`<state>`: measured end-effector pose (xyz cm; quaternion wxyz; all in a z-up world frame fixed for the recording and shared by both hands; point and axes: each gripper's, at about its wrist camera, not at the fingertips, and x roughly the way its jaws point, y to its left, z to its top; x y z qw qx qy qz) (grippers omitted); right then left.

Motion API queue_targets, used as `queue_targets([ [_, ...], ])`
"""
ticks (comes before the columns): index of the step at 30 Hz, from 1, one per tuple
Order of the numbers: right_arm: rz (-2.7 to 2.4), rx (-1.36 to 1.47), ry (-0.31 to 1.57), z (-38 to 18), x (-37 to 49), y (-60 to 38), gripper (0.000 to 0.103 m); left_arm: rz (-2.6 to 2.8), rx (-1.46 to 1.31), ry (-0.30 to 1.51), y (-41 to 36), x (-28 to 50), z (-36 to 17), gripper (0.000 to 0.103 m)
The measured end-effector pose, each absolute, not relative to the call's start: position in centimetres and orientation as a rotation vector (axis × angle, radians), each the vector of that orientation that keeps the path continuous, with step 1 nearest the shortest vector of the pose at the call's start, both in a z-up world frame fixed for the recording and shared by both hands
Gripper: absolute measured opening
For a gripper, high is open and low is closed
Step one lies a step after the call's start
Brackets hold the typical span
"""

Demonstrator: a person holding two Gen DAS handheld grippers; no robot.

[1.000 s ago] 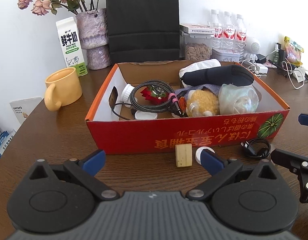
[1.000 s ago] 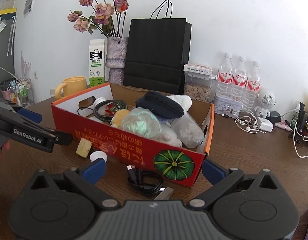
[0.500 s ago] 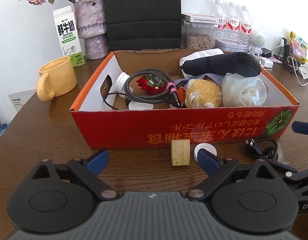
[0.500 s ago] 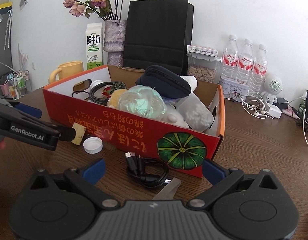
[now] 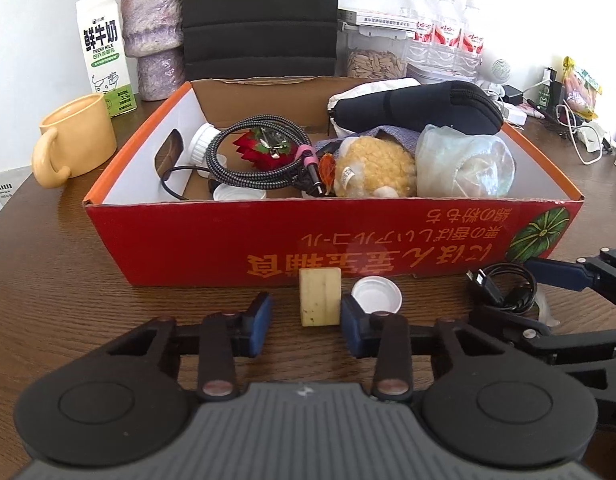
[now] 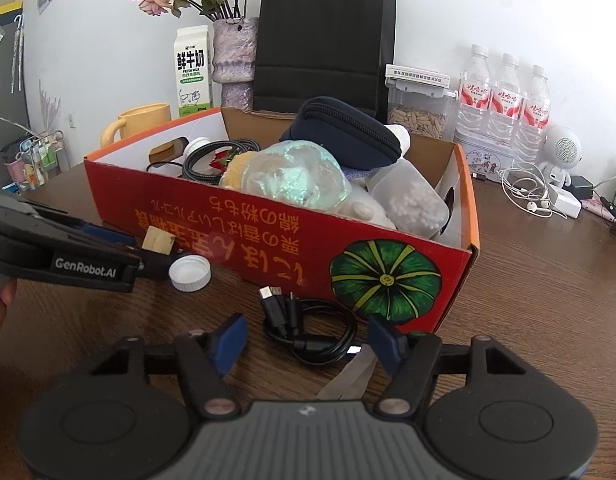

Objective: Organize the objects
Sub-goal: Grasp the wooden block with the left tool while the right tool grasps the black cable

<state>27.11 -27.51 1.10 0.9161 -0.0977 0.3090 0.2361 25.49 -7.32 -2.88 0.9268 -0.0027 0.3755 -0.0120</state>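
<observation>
Left wrist view: left gripper [image 5: 302, 324] is seen spread around a pale wooden block [image 5: 320, 297] on the brown wooden table [image 5: 68, 280]. Right gripper [image 6: 306, 344] is held spread at a coiled black cable [image 6: 308, 330]. Behind, a red cardboard box [image 5: 268, 236] is found.

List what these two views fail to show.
- Box floor: hidden in both views under the piled things.
- Wooden block: in the right view, partly covered by the left gripper.
- Clear strip under the black cable: too glared and cut off by the right gripper to identify.
</observation>
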Motion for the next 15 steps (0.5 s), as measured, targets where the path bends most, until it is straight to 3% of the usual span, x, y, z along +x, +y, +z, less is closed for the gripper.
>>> queue_targets([
  [2,0.49,-0.189,0.633,1.2,27.1,-27.6,0.05,-0.044,-0.01,0.77,-7.5,25.4,-2.8,0.022],
  [15,0.499,-0.165,0.547,2.3,25.1,-27.3,0.046,-0.036,-0.016,0.723,-6.2,23.1,-1.1,0.022],
])
